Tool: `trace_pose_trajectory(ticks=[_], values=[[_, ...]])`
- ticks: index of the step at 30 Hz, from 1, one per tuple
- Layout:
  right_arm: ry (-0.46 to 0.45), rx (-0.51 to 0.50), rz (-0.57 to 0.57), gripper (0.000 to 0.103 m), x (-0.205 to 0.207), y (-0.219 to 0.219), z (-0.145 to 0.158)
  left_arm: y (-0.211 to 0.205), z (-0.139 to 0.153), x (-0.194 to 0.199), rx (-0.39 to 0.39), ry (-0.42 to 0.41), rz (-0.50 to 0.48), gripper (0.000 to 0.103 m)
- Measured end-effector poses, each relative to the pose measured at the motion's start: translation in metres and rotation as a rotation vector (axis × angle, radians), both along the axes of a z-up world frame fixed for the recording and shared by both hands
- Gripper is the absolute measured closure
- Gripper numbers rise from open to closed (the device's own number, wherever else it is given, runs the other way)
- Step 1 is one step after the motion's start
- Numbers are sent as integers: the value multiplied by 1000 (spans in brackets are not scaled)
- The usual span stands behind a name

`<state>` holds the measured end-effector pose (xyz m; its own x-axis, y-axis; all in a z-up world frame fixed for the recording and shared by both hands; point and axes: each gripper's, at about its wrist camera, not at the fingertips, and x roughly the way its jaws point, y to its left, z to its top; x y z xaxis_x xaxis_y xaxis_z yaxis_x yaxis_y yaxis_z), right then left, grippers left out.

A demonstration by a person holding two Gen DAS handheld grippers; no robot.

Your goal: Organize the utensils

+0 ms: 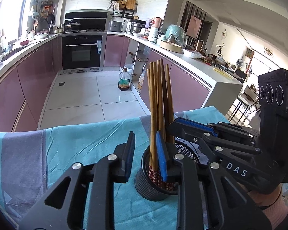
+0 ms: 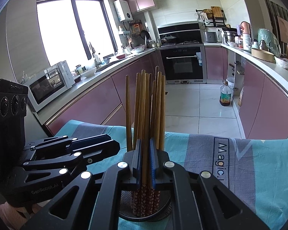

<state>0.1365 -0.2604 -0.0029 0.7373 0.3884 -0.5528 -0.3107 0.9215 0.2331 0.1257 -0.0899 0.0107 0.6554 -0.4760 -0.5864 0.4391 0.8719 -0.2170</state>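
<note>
wooden chopsticks [image 2: 146, 115] between right gripper [image 2: 145, 153] jaws, right view only

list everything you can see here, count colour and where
chopsticks: about ten, brown with red flowered ends, upright in the holder
holder: one, black mesh, on the cloth
cloth: one, teal and grey, over the table
oil bottle: one, clear with dark oil, on the floor
oven: one, black, built into pink cabinets
microwave: one, white, on the left counter
left gripper: black, blue pads, open beside the chopsticks
right gripper: black, blue pads, closed on chopsticks
</note>
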Motion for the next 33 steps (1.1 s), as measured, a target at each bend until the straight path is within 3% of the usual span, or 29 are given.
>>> trace_pose_trajectory(ticks=[5,6,9,10,11,14,16,20,28,33], values=[[-5,3,4,85,-15,2,-4,14,-3,-8,3,-25,37,61],[-13,-1,2,78,-20,3,-4,18,-3,-10,2,-32,47,58],[-44,-11,-1,62,-34,8,-3,31,-5,-21,16,-63,82,41],[-55,-20,-6,54,-39,10,-3,36,-5,-25,21,-74,91,29],[-67,-28,-11,50,-44,10,-2,41,-5,-29,27,-88,111,18],[-98,-43,-15,45,-59,15,-2,58,-7,-45,34,-120,148,5],[-126,-49,-32,24,-69,16,-3,70,-10,-56,35,-135,177,5],[-185,-73,-62,7,-88,20,-6,89,-15,-80,57,-172,220,5],[-249,-36,-115,7,-120,28,-13,113,-6,-130,49,-299,300,5],[-283,-66,-145,7,-134,37,-15,127,-4,-160,33,-362,327,5]])
